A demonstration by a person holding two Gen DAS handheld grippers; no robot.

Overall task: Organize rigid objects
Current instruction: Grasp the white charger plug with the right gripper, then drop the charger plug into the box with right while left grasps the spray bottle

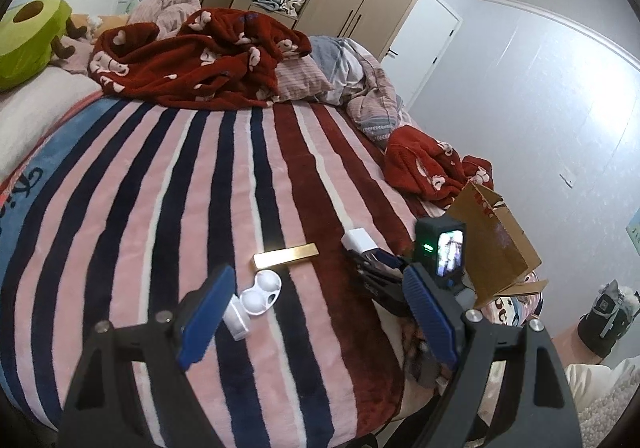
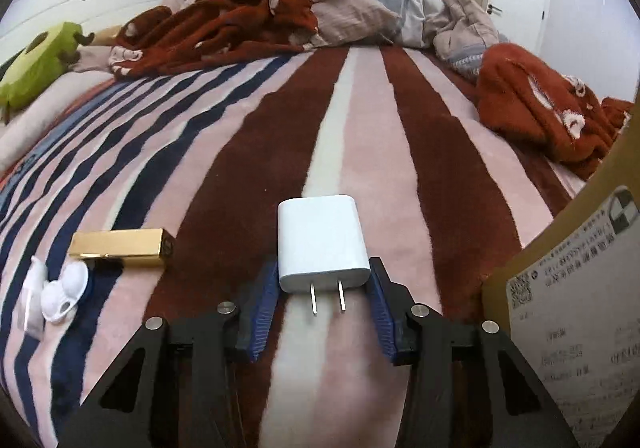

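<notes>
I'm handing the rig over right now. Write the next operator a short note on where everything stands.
Right gripper: shut on the white charger, prongs toward the camera.
Left gripper: open, empty, above the white case.
On the blanket: gold bar and the case beside it.
Cardboard box: open, at the right edge of the bed; inside not visible.
Left: charger, bar and case probably go in the box.

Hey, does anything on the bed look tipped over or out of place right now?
Yes: the cardboard box at the bed's right edge stands tilted, flaps open. The white earbud case lies open beside the gold bar.
</notes>
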